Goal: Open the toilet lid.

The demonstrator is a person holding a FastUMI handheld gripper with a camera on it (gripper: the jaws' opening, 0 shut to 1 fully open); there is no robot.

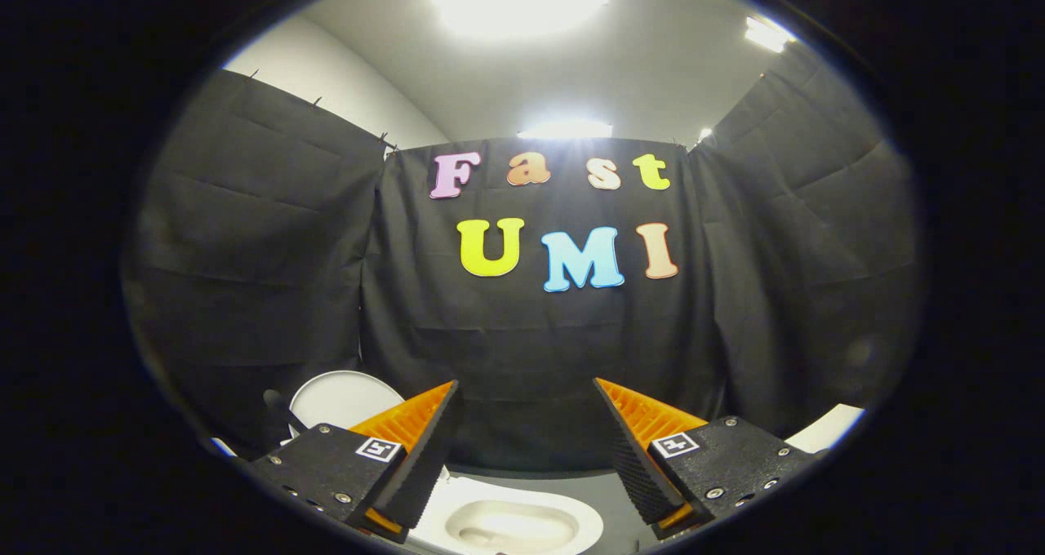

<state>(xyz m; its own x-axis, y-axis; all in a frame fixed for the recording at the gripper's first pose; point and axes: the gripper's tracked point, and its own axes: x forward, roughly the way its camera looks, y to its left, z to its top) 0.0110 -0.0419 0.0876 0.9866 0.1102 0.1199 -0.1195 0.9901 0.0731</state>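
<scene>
Gripper-mounted fisheye, facing the booth's back wall

The camera rode just behind the gripper [526, 424], looked forward along its two spread fingers [424, 441], and sat well back from the black cloth wall [531, 351] ahead, with the toilet bowl [506, 522] close below the fingers.

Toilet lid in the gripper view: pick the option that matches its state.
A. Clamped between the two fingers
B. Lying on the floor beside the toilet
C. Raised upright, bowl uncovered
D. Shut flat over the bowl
C: the white toilet lid stands up behind the left finger, the toilet bowl lies uncovered below the fingers, and the gripper is open with nothing between its fingers.
</scene>
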